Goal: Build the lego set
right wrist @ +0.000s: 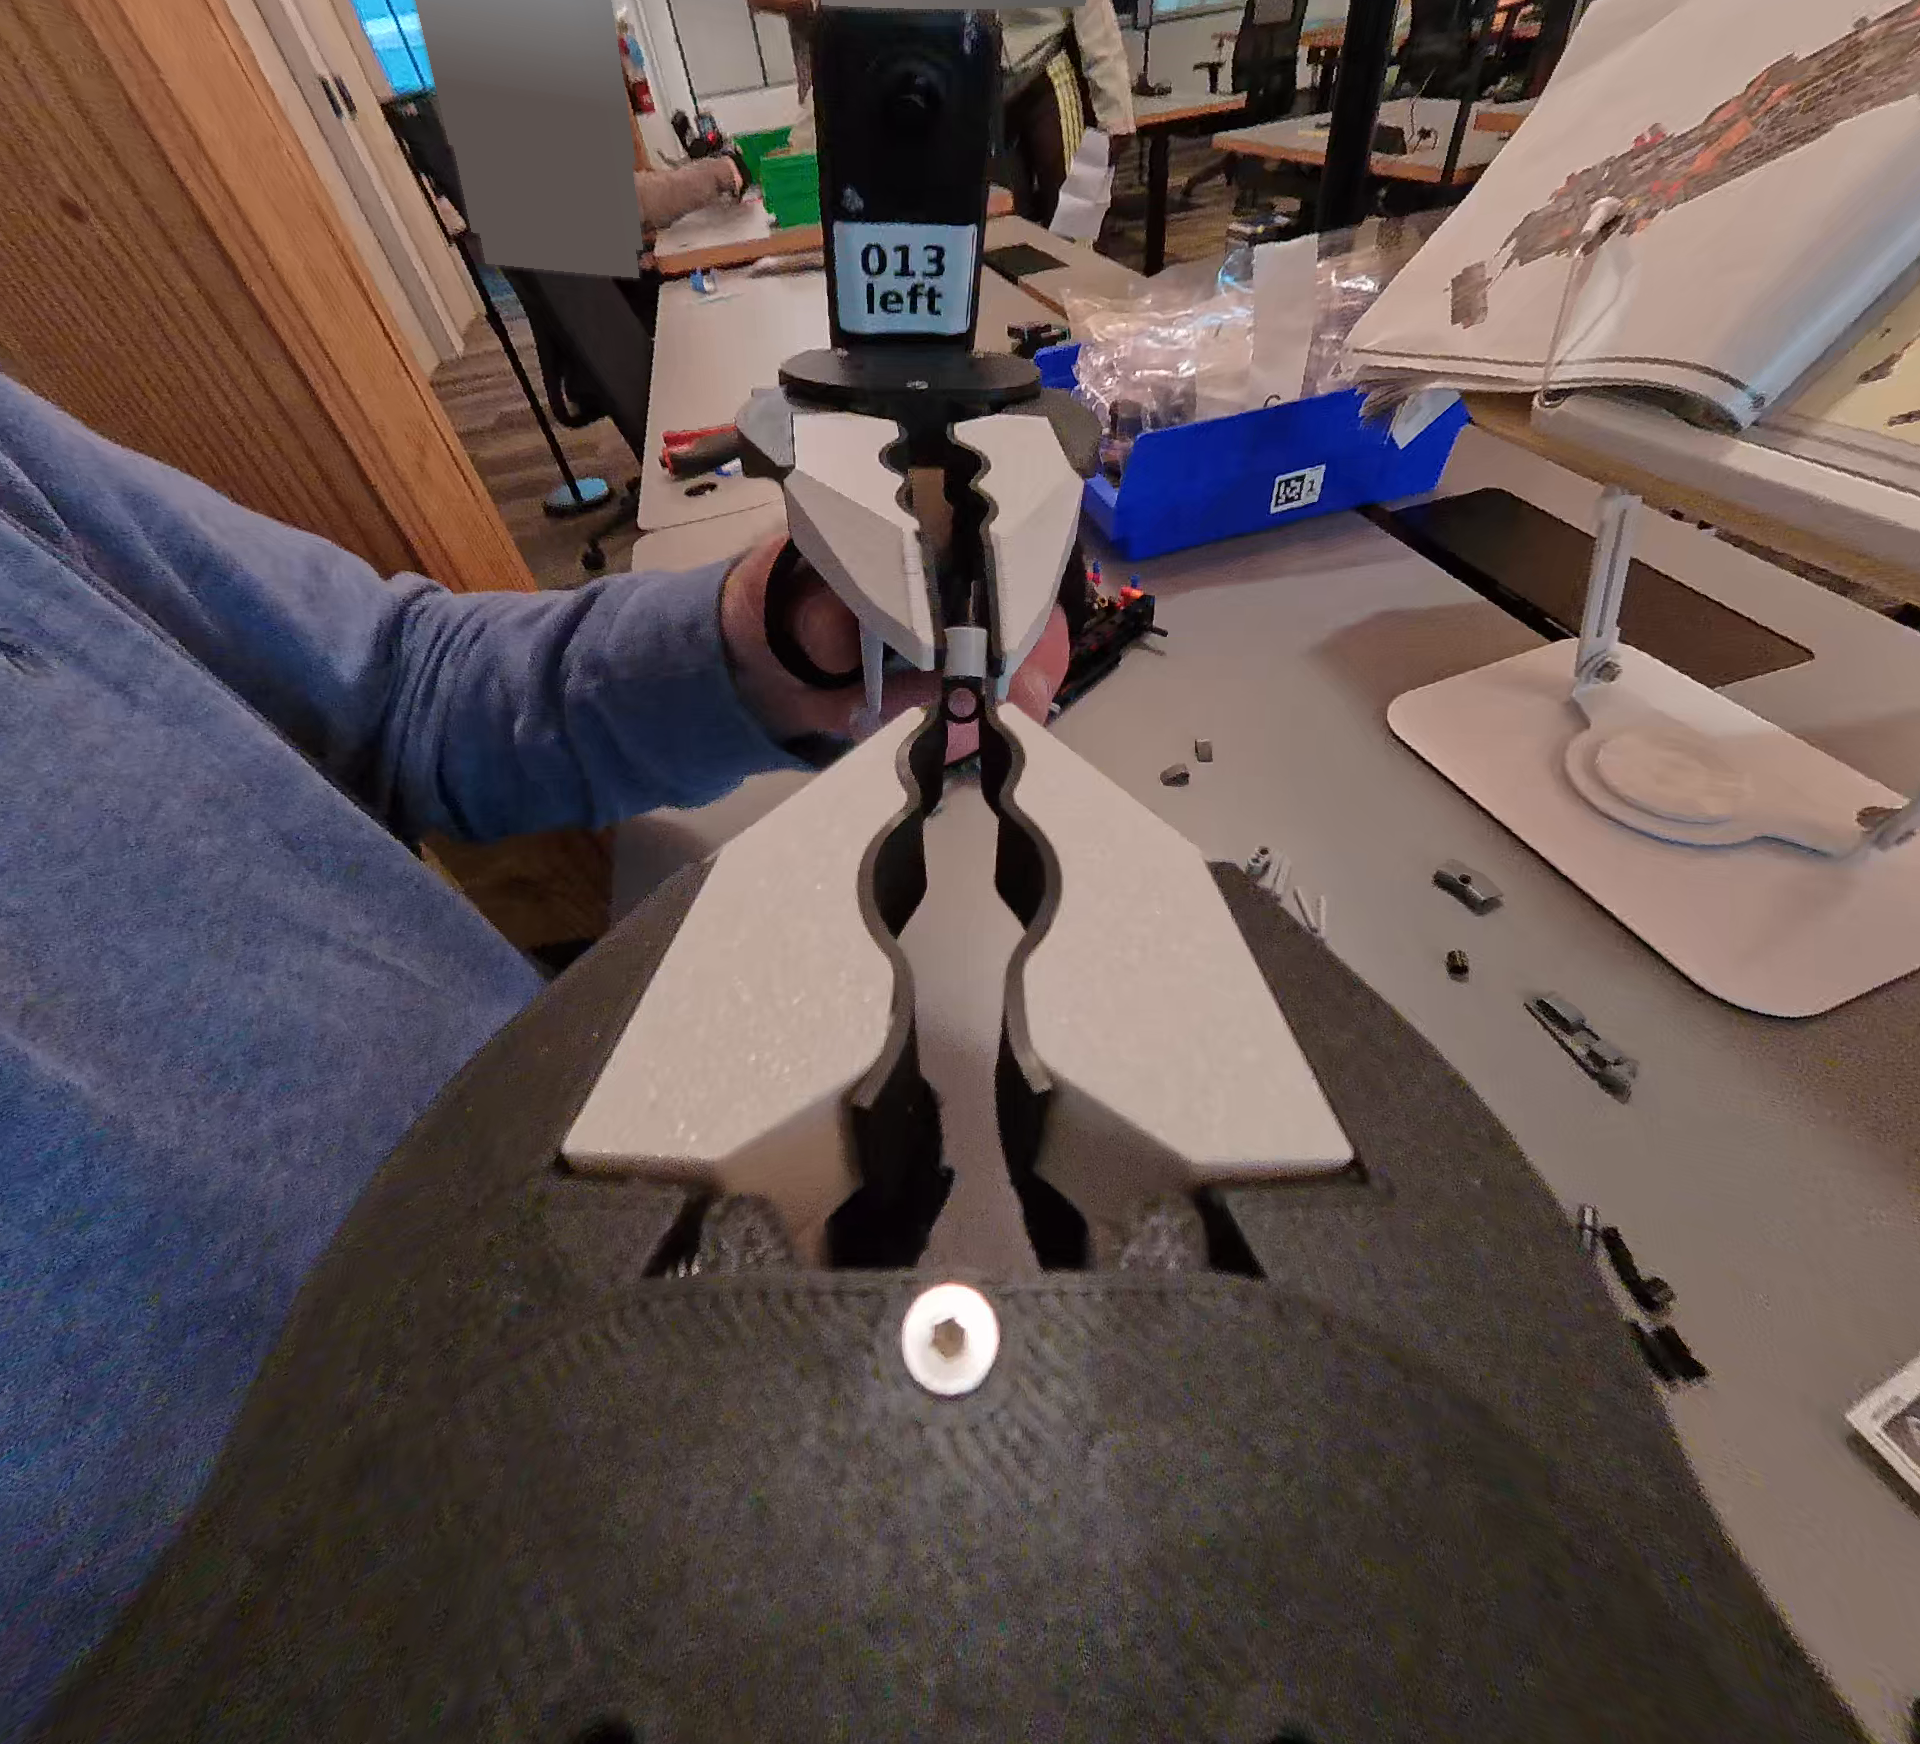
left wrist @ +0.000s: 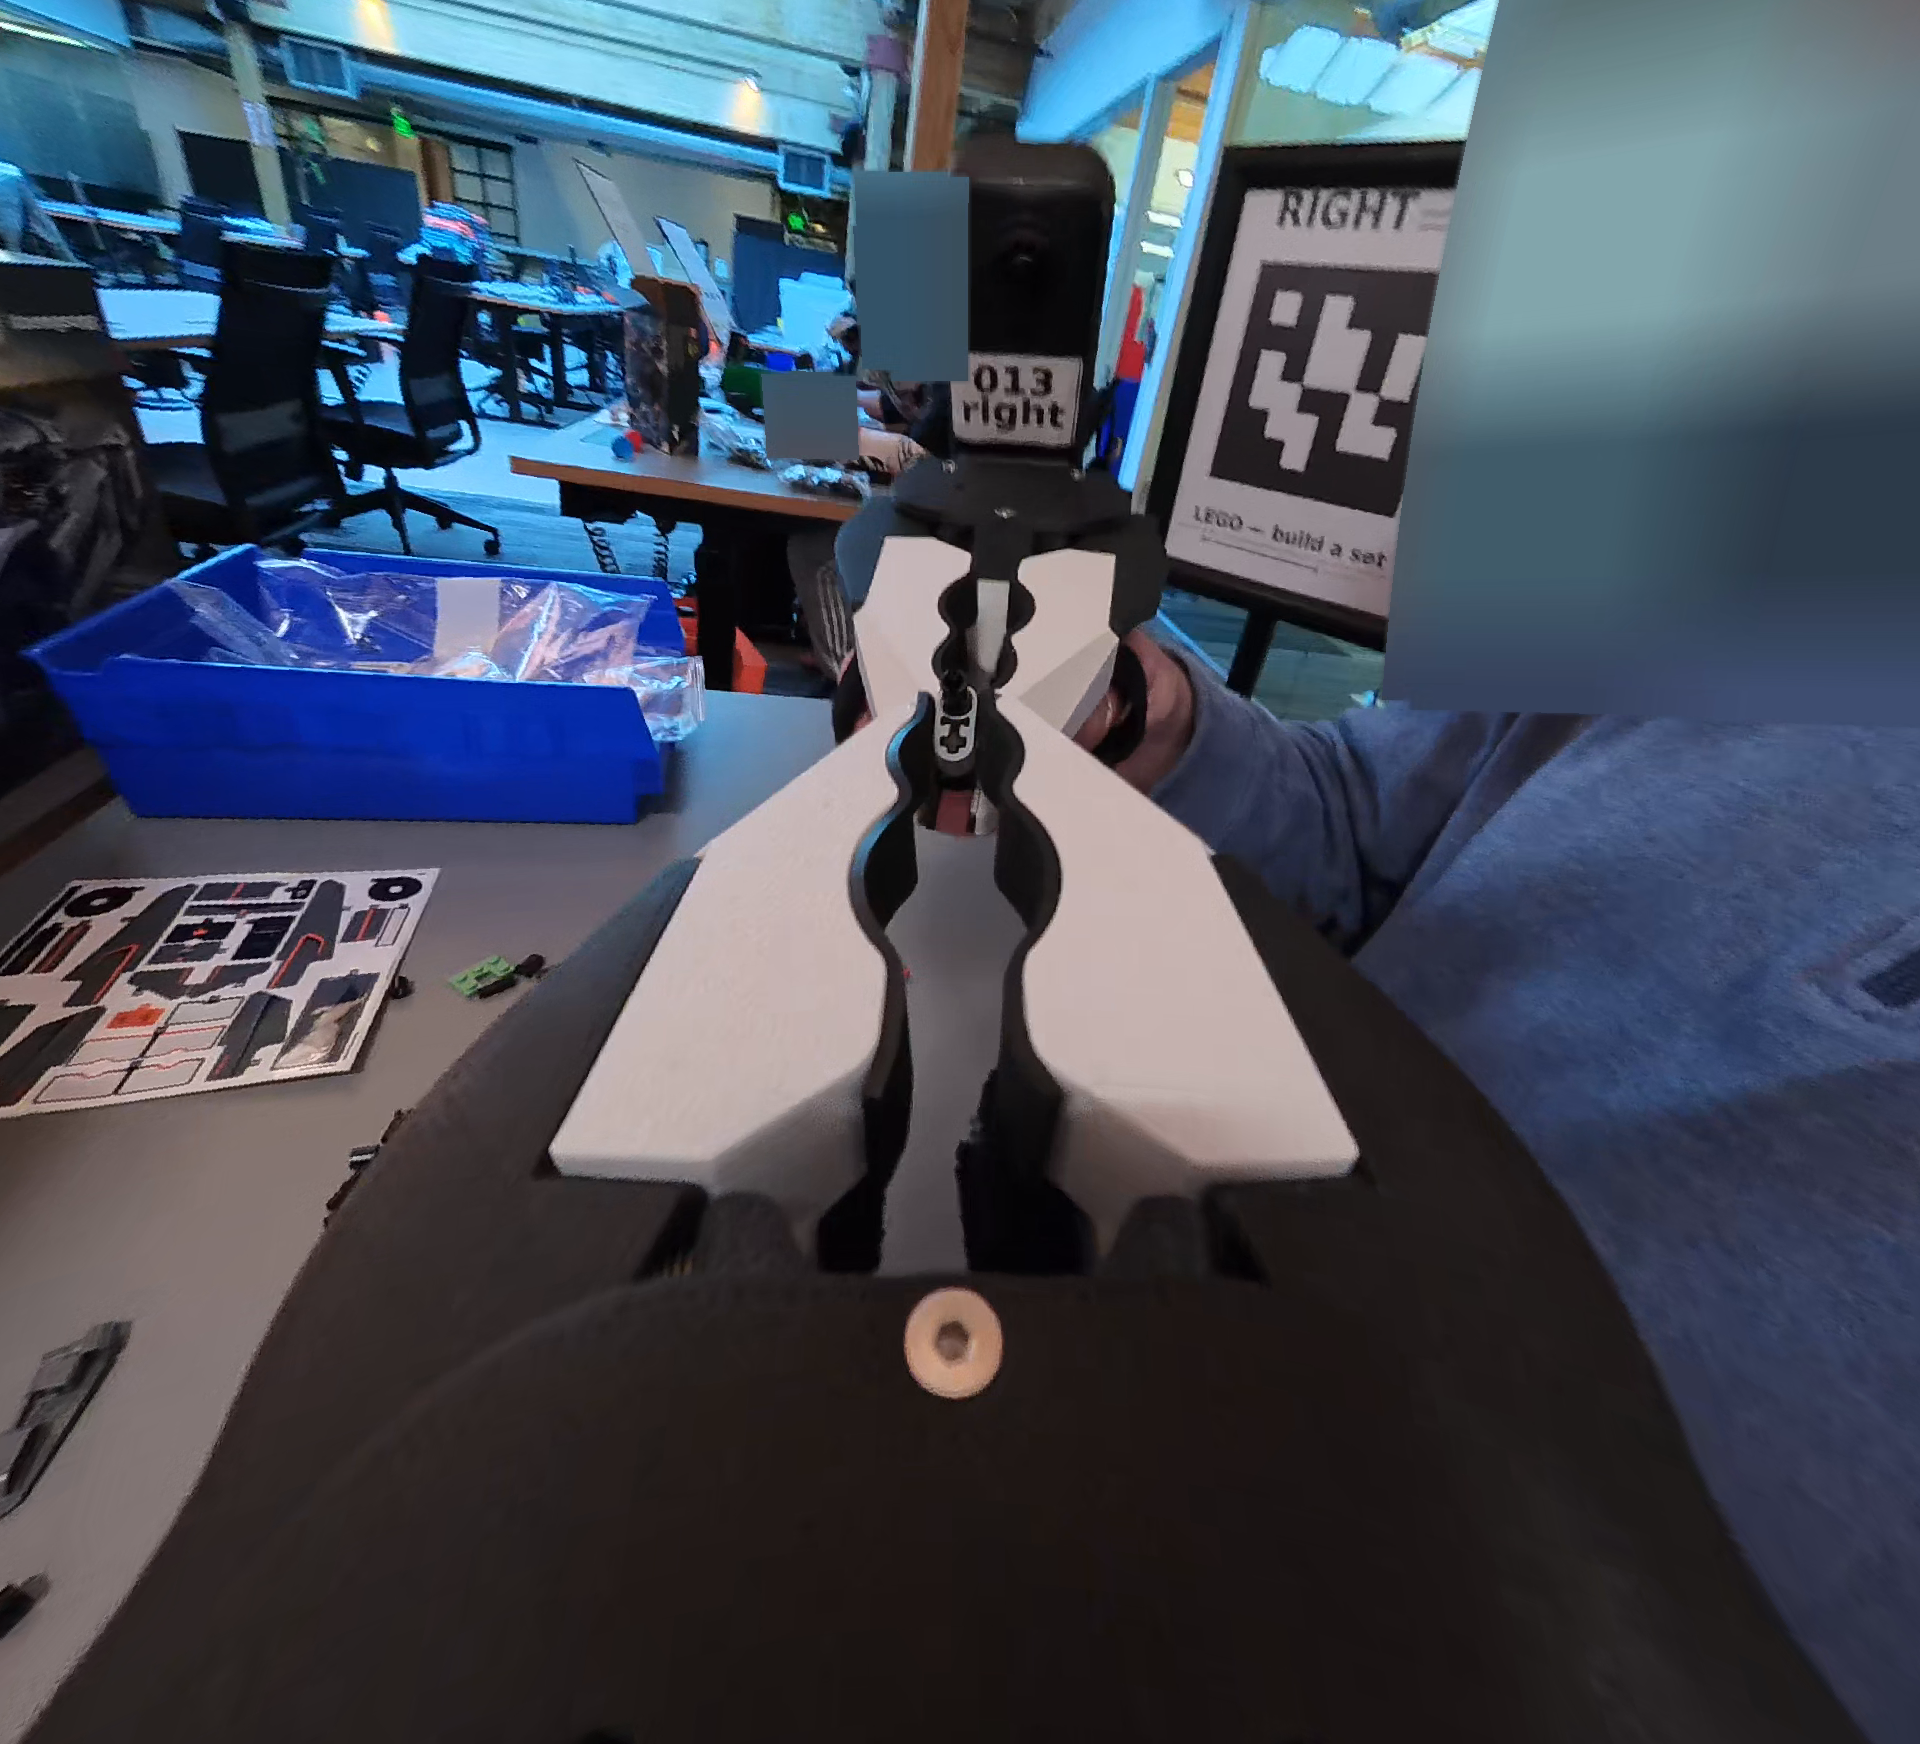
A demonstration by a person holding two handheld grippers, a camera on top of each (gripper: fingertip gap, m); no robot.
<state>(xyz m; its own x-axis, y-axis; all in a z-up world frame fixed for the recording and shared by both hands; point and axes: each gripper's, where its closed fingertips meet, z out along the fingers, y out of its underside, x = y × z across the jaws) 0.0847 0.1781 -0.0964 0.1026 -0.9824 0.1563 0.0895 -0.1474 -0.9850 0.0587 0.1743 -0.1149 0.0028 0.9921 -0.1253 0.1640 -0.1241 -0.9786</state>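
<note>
Grey tabletop [right wrist: 1299,655] carries the big things: a white stand [right wrist: 1621,863] propping the instruction booklet [right wrist: 1662,167], a blue bin [left wrist: 343,738] of bagged parts and a sticker sheet [left wrist: 197,977], with loose dark pieces [right wrist: 1579,1040] scattered near the stand. Above it the two tools meet tip to tip. The left gripper [left wrist: 954,759] is clamped on a light grey connector [left wrist: 951,733] with a cross-shaped hole; the right gripper [right wrist: 961,718] pinches a small black pin [right wrist: 962,705]. Judging by this, the step in hand is mating the two parts. Next calls for lining up their axes and pushing straight, without either part twisting in its grip.
</note>
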